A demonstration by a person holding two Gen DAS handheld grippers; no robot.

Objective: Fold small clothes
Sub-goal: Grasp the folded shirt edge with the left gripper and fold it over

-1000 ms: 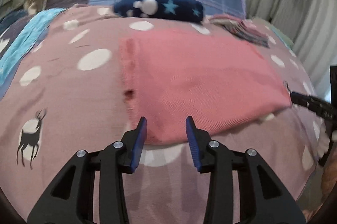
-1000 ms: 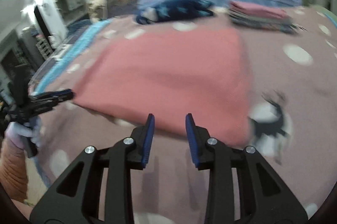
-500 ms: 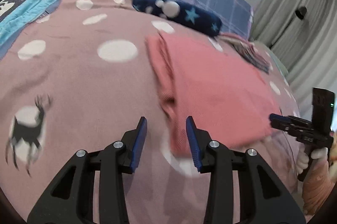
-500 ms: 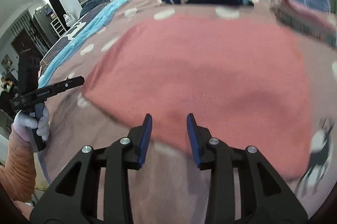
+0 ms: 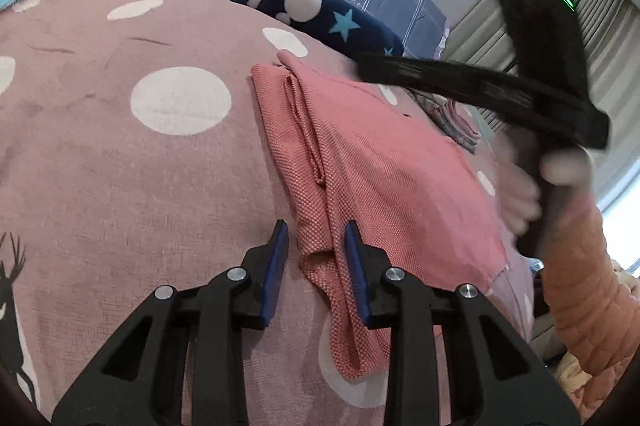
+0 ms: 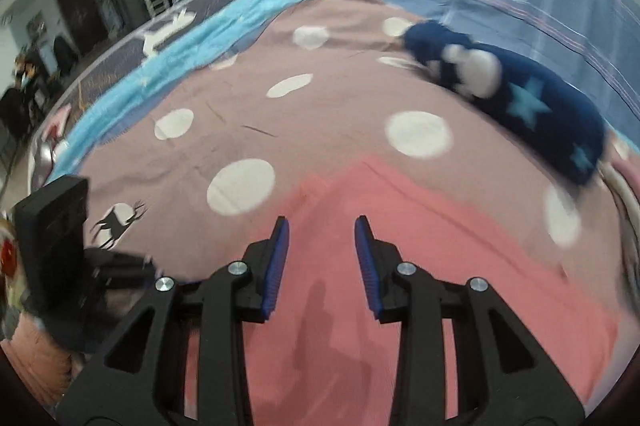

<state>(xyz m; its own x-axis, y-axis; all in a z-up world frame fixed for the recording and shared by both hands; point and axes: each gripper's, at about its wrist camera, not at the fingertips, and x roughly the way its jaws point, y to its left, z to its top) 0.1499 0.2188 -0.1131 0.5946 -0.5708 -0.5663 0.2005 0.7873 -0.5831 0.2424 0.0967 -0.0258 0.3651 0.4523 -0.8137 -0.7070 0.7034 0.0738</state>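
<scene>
Jaws of the left gripper (image 5: 316, 250) are closing around the near edge of the pink cloth (image 5: 384, 170), which lies folded on the bed (image 5: 120, 186); the pads are not yet pressing. Right view, blurred: right gripper (image 6: 322, 250) jaws spread, empty, above the cloth (image 6: 440, 246).

Both wrist cameras look steeply down along their fingers, close over the bed, sharing the pink garment (image 5: 384, 170) and star-patterned navy bundle (image 6: 532, 102).
</scene>
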